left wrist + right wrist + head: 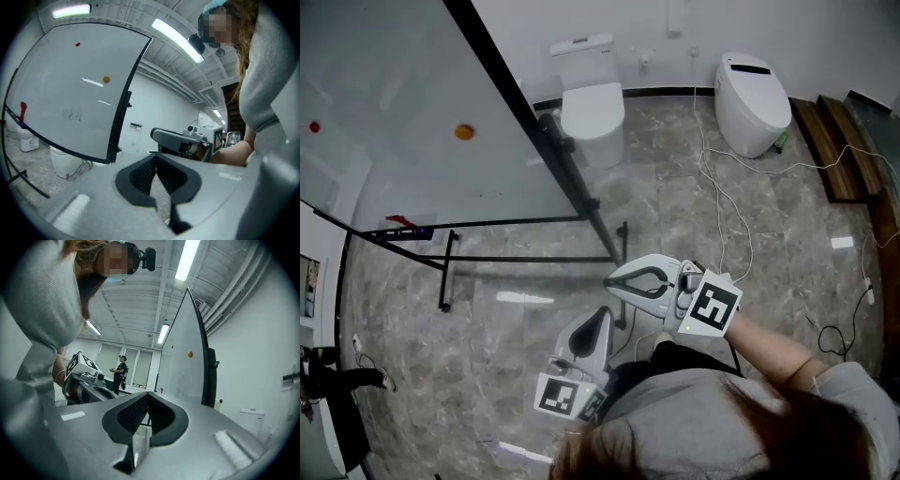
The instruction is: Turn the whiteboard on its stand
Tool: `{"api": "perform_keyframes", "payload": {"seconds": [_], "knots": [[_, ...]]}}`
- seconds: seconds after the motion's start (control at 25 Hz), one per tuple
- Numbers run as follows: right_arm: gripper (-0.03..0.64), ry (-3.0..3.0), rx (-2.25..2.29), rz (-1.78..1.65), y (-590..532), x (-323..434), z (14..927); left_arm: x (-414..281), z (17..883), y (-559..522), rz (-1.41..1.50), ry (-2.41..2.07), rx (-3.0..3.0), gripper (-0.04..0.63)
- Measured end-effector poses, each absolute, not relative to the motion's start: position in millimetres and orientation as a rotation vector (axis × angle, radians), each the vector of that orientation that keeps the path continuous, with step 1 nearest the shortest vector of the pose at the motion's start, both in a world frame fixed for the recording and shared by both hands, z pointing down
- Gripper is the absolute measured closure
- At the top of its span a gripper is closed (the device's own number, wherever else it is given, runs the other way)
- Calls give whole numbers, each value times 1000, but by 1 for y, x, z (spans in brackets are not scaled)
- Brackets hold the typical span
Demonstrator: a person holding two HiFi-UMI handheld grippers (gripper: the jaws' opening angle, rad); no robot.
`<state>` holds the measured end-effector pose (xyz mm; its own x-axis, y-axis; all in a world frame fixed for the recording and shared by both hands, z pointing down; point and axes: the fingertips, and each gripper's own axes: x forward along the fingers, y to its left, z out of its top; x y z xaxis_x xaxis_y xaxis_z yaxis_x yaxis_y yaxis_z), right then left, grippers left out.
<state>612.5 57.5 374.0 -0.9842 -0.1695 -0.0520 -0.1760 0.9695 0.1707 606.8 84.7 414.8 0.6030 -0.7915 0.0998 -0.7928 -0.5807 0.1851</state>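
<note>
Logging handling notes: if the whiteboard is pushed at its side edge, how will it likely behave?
The whiteboard looks like a stiff framed panel, so it probably swings as one piece rather than flex. A side knob suggests a pivot, which may resist if tightened. Its thin-barred stand looks light, so a hard push might shift it.

No legible text; faint scribble (72,114) on whiteboard (79,70) too small to read

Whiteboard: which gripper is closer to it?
Right. The right gripper sits just short of the whiteboard's black side edge, not touching it; the left gripper hangs farther back, closer to the person's body.
</note>
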Motion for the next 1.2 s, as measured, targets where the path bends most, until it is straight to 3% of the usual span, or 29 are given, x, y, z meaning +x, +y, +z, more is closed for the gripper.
{"api": "perform_keyframes", "payload": {"seconds": [0.44, 1.2], "knots": [[612, 2929, -488, -50, 136, 606, 362, 586, 400, 162, 11, -1264, 2675, 592], [611, 2832, -821, -162, 292, 614, 386, 586, 409, 297, -17, -1166, 2714, 594]]}}
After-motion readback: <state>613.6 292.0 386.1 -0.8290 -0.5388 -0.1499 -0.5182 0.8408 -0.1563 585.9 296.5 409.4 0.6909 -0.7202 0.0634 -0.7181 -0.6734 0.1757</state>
